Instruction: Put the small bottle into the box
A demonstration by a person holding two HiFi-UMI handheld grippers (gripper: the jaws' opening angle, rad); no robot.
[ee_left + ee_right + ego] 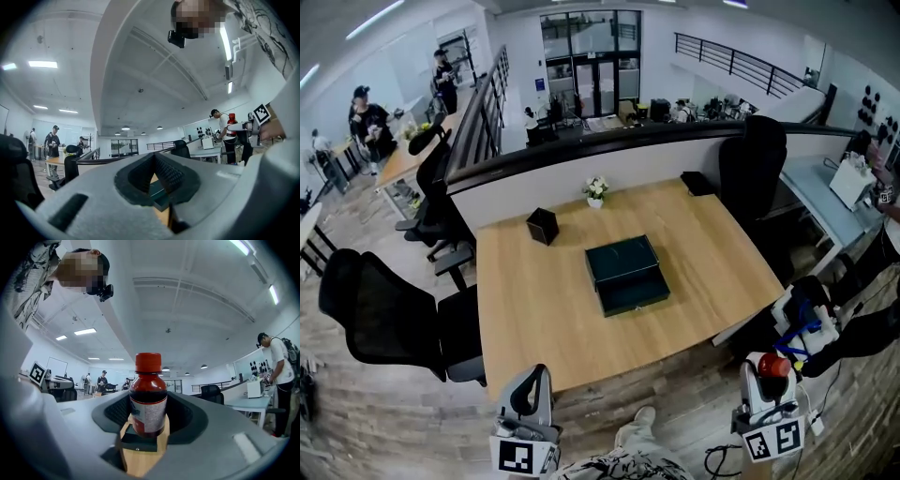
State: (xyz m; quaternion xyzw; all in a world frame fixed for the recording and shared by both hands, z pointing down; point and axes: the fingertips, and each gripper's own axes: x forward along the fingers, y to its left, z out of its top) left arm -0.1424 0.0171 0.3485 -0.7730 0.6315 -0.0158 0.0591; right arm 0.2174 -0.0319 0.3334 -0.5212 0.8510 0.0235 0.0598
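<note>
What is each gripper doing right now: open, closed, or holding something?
Left gripper: closed, with nothing between its jaws.
Right gripper: closed on the small bottle, which stands upright.

Right gripper [148, 417]: jaws closed on small bottle [148, 401], pads against both sides. Bottle upright at frame centre, red cap [148, 363] toward 12 o'clock, dark liquid, white label. Through gap at 6 o'clock: dark box [139, 444] on wooden table [140, 467]. Person [277, 380] in white shirt at 3 o'clock, beside desk [248, 403]. Black chair [209, 392] nearer centre. Ceiling light strips at 1 o'clock.
</note>
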